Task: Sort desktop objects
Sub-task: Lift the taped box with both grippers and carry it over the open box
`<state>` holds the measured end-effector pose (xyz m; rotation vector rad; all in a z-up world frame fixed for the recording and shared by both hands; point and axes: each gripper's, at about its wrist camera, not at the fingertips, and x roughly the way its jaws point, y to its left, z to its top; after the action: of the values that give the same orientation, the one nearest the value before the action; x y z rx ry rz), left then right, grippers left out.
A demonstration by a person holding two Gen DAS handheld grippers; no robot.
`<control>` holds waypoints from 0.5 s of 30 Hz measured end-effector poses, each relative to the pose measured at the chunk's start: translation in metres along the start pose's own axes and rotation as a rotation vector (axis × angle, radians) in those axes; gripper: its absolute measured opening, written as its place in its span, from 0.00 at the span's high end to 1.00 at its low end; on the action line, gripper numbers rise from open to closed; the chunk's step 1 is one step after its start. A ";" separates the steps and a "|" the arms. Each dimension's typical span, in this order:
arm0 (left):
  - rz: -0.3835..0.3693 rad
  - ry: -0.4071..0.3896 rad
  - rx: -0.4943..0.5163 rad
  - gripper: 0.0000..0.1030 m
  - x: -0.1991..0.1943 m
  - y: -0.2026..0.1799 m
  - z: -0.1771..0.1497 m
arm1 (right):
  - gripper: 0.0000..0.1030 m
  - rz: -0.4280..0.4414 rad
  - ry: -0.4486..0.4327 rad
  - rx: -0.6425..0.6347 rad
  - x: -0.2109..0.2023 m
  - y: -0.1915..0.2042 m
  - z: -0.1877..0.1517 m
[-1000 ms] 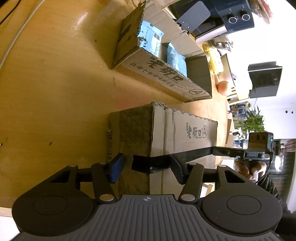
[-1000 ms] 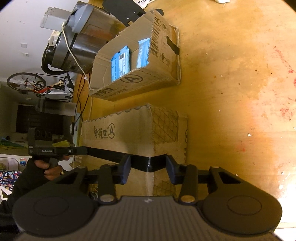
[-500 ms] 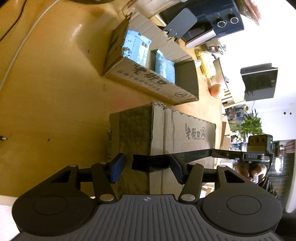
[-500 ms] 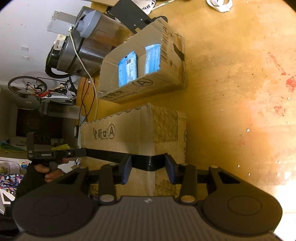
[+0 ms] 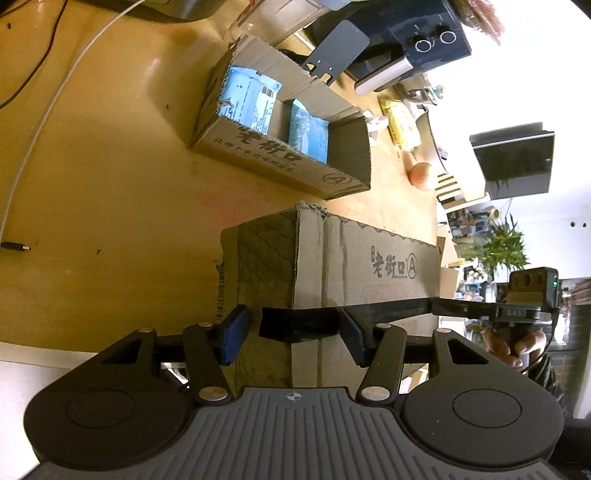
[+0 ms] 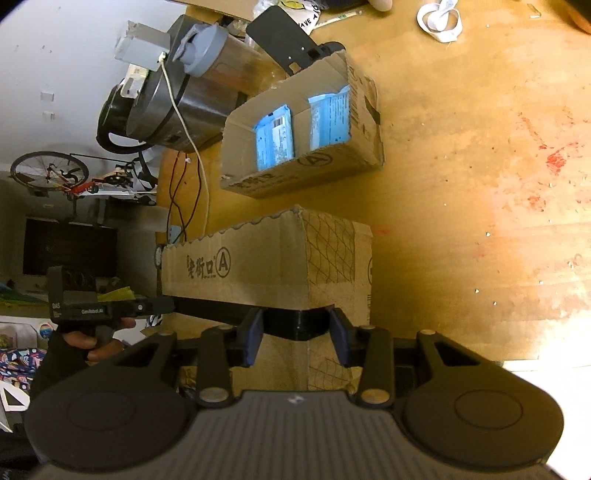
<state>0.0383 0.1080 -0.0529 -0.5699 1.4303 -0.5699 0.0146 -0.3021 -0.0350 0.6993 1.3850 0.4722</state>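
A closed cardboard carton (image 5: 351,258) (image 6: 258,258) fills the middle of both views. A long black strip (image 5: 388,308) (image 6: 214,310) runs along its printed face and bends round each corner. My left gripper (image 5: 295,321) is shut on one bent end, with the right pad pressed on it and the left pad close beside it. My right gripper (image 6: 295,321) is shut on the other end, both pads touching. Each view shows the other gripper in a person's hand at the strip's far end. Beyond lies an open carton (image 5: 266,155) (image 6: 295,173) holding blue packs (image 5: 251,96) (image 6: 275,140).
The wooden table (image 5: 110,203) (image 6: 480,221) carries a white cable (image 5: 37,122), a steel pot (image 6: 184,96) and a flat dark plate (image 5: 332,48) behind the open carton. There is also a dark appliance with dials (image 5: 406,44), an orange fruit (image 5: 421,175) and a white tape roll (image 6: 439,18).
Both views have tilted back, so the open carton and the clutter behind it show more fully. The closed carton and the black strip keep the same place between both pairs of fingers.
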 end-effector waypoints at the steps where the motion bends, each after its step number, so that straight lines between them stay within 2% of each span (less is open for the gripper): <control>1: 0.000 -0.001 0.000 0.49 -0.001 -0.001 0.001 | 0.66 -0.001 0.001 0.002 -0.001 0.001 0.000; 15: 0.009 0.005 0.016 0.49 -0.003 -0.007 0.038 | 0.66 -0.011 -0.008 0.029 0.000 0.009 0.027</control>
<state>0.0763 0.1059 -0.0439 -0.5496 1.4307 -0.5759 0.0420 -0.3008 -0.0276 0.7163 1.3898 0.4405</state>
